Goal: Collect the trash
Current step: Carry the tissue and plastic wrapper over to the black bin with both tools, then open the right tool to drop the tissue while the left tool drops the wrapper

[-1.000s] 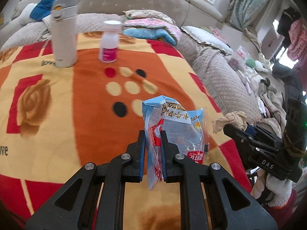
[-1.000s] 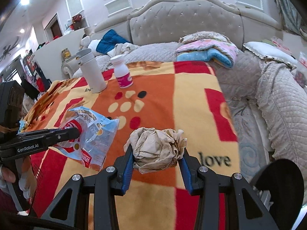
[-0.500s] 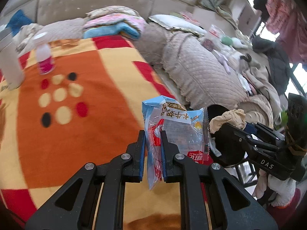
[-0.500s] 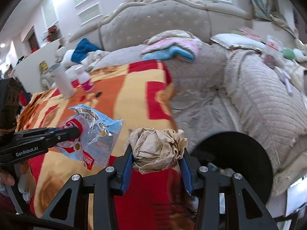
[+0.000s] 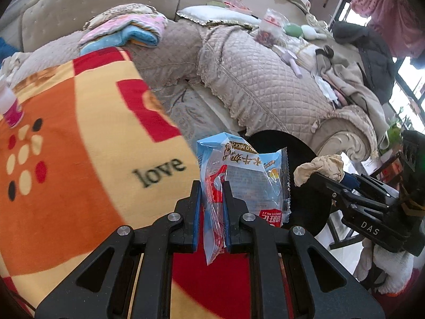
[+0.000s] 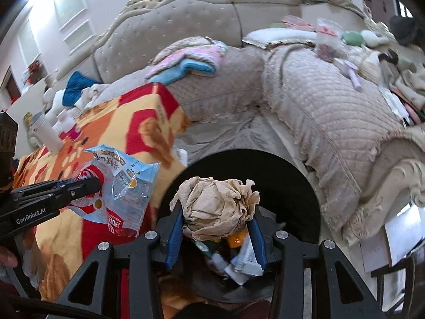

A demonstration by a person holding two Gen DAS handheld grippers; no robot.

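My left gripper (image 5: pixel 211 186) is shut on a clear blue-and-red snack wrapper (image 5: pixel 247 175) and holds it upright over the blanket's right edge, beside a black trash bin (image 5: pixel 305 186). My right gripper (image 6: pixel 216 212) is shut on a crumpled beige paper ball (image 6: pixel 216 204) and holds it right above the open black bin (image 6: pixel 279 175), where several scraps of trash (image 6: pixel 239 260) lie. The wrapper (image 6: pixel 122 186) and left gripper show at the left of the right wrist view. The paper ball (image 5: pixel 318 167) and right gripper show at the right of the left wrist view.
An orange, yellow and red blanket (image 5: pixel 79 164) covers the table. A white bottle with a pink label (image 5: pixel 10 106) and a white flask (image 6: pixel 45 130) stand at its far side. A quilted beige sofa (image 5: pixel 260 79) with folded towels (image 5: pixel 127 29) and clutter wraps behind and to the right.
Both grippers have swung right, from over the blanket to the black bin, each still holding its piece of trash. The paper ball now hangs over the bin's opening.
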